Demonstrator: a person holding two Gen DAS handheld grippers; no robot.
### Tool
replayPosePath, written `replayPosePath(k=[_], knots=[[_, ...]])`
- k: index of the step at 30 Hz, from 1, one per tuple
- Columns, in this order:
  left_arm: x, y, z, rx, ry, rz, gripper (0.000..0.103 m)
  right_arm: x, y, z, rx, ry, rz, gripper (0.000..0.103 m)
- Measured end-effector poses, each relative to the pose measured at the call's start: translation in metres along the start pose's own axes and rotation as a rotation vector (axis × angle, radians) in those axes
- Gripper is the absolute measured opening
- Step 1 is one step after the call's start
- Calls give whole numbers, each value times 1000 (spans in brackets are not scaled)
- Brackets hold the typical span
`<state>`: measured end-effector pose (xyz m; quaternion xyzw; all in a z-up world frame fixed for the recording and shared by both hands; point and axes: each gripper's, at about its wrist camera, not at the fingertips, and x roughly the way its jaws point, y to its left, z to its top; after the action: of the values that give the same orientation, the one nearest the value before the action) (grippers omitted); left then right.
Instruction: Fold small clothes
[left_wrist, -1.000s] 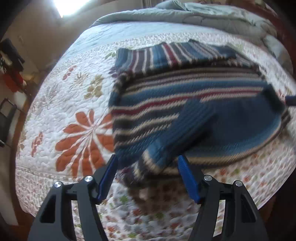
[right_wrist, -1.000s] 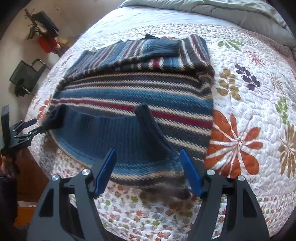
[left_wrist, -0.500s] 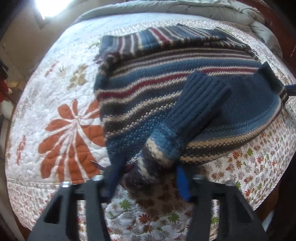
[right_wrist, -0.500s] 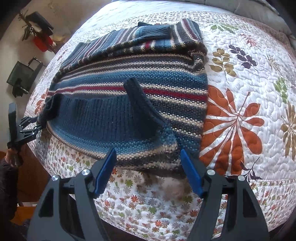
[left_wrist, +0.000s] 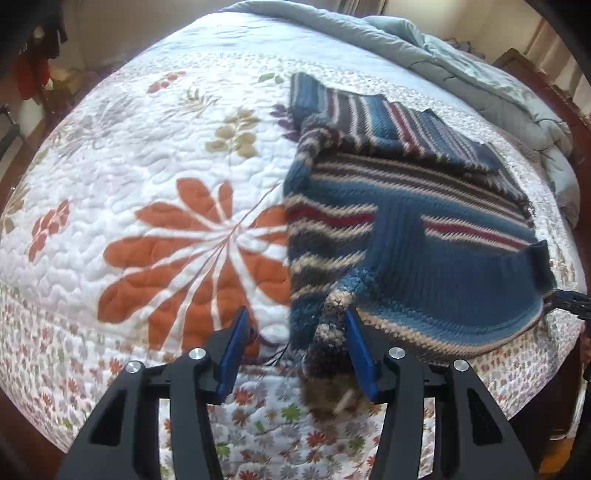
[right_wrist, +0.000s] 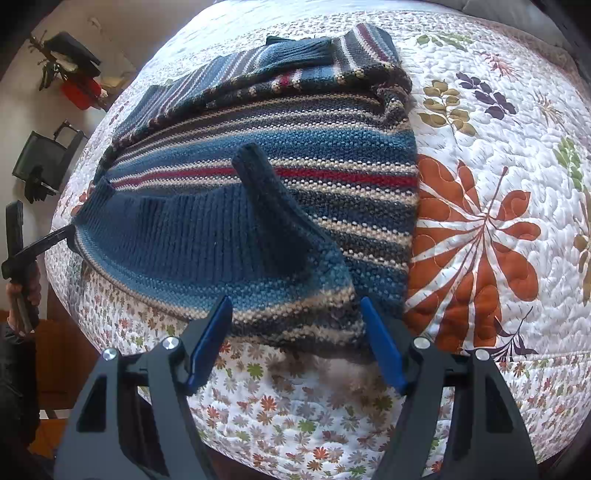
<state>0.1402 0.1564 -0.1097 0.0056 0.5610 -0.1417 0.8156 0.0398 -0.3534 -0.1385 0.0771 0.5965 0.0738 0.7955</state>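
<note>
Knit sweater (left_wrist: 424, 229) only partly folded, left gripper (left_wrist: 295, 347) opening off the corner, right gripper (right_wrist: 295, 343) wide and empty.

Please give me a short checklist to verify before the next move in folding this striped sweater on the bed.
1. Striped sweater lies wholly on the quilt: ok.
2. Far sleeve already folded across the top of the sweater: ok.
3. Left gripper placed at the near corner: ok; a bunched corner sits between the fingers, against the right-hand one, and the jaws are opening.
4. Left gripper holds the fabric firmly: not ok; the left-hand pad is clear of it.
5. Right gripper holds its corner: not ok; jaws open, the hem lies just beyond the tips.
6. Blue ribbed part lies flat: not ok; it stands up in a ridge.
</note>
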Motion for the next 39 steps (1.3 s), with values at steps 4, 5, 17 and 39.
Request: replayPosePath(k=[4, 5, 17, 39], knots=[[-13, -2, -16, 13, -39, 12, 61, -3, -1, -2, 0, -2, 9, 72], [-16, 0, -20, 4, -45, 0, 63, -5, 0, -3, -5, -3, 13, 72], [8, -40, -7, 78, -27, -2, 66, 1, 9, -2, -88, 15, -54, 70], [21, -57, 4, 81, 11, -24, 70, 3, -16, -5, -66, 62, -40, 31]])
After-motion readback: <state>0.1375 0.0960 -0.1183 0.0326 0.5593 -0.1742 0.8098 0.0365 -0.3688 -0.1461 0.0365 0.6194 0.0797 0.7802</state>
